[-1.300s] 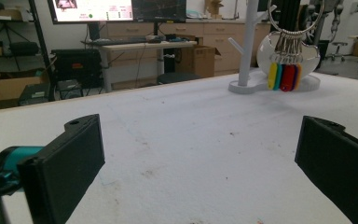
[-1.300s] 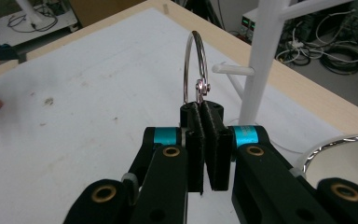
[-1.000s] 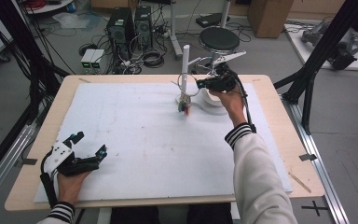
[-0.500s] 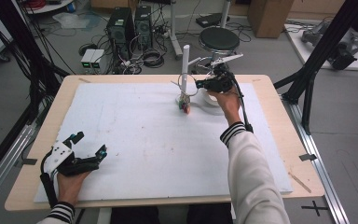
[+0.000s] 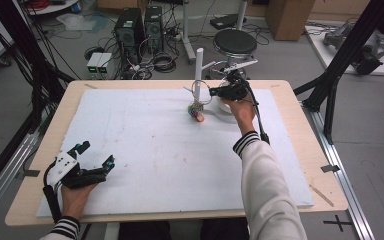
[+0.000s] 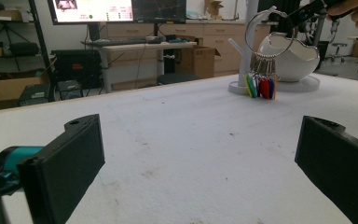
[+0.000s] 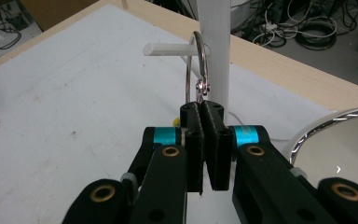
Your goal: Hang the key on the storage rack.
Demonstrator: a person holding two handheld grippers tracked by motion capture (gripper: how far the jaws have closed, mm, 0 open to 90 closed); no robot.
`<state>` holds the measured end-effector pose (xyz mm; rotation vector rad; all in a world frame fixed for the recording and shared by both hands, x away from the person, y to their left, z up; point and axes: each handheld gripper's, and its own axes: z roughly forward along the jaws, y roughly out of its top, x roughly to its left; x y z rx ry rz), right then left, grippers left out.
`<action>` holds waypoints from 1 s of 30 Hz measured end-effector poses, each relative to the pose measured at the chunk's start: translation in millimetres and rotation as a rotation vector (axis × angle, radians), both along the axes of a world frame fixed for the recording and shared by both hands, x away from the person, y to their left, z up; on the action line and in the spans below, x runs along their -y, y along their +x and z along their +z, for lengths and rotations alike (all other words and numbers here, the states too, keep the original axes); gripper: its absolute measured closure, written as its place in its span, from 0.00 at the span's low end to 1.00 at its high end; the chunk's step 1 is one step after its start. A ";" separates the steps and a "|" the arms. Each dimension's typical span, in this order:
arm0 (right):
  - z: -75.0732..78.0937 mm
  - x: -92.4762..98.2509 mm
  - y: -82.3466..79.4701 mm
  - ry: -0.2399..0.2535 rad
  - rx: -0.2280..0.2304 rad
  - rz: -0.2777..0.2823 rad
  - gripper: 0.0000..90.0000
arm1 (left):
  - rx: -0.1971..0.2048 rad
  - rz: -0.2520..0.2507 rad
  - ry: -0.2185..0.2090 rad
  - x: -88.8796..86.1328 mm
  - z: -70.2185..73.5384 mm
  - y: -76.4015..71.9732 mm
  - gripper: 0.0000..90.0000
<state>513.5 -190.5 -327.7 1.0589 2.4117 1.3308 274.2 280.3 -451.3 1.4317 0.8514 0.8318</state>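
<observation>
Right gripper (image 7: 204,109): jaws pressed together on the bottom of the key ring, clamping it.
Key ring (image 7: 197,70): a thin, shiny metal loop, standing up on edge straight ahead of the right jaws, with a small clasp just above the jaw tips.
Ring and peg: the loop's top is level with the short white peg (image 7: 168,49); I cannot tell whether it hangs on it or only overlaps it.
Tags (image 6: 261,86): a bunch of small flat tags, green, yellow, red, blue and orange, dangling under the ring from short links, just clear of the white mat (image 5: 145,145).
Stand (image 7: 216,46): a white upright post right behind the ring, beyond the right jaw tips.
Bowl (image 6: 290,58): white, shiny-rimmed, beside the right gripper, next to the post.
Left gripper (image 5: 93,156): jaws spread wide with nothing between them, low over the mat's near corner, the ring far ahead of it.
</observation>
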 end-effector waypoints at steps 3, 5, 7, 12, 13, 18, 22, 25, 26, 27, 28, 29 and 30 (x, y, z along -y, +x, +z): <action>-1.0 -1.7 0.4 -0.018 0.008 -0.006 0.96 | 0.000 0.000 0.001 0.0 0.0 -0.1 0.02; -1.6 -2.1 0.6 -0.010 0.012 -0.008 0.95 | 0.000 0.000 0.000 -0.1 0.0 -0.1 0.02; 1.2 -2.0 -1.0 0.034 0.026 -0.014 0.95 | 0.001 0.000 0.000 0.0 0.0 -0.1 0.02; 6.0 2.1 -5.1 0.023 0.038 -0.011 0.92 | 0.002 0.001 -0.001 0.3 -0.1 -0.1 0.02; 6.0 2.1 -5.1 0.023 0.038 -0.011 0.92 | 0.002 0.001 -0.001 0.3 0.0 -0.2 0.02; 18.9 7.8 -15.3 0.033 0.079 0.005 0.79 | 0.003 0.002 -0.002 0.4 -0.1 -0.6 0.02; 24.6 13.0 -20.7 0.077 0.057 0.038 0.39 | 0.003 0.004 -0.003 0.5 -0.1 -0.3 0.02; 27.9 17.1 -25.2 0.082 0.035 0.065 0.12 | 0.003 0.004 -0.001 0.3 -0.1 -0.4 0.02; 27.9 17.1 -25.2 0.082 0.035 0.065 0.12 | 0.003 0.004 -0.002 0.5 -0.1 -0.3 0.02; 30.1 18.7 -28.0 0.069 0.040 0.065 0.11 | 0.004 0.004 -0.001 0.5 -0.1 -0.4 0.02; 31.6 21.3 -32.3 0.073 0.063 0.067 0.11 | 0.004 0.003 -0.001 0.6 -0.1 -0.3 0.02; 32.0 23.8 -36.3 0.085 0.095 0.059 0.07 | 0.002 0.002 -0.001 0.8 0.0 -0.2 0.02; 31.8 28.6 -42.3 0.114 0.108 0.052 0.01 | 0.001 0.002 0.003 0.7 0.0 -0.2 0.02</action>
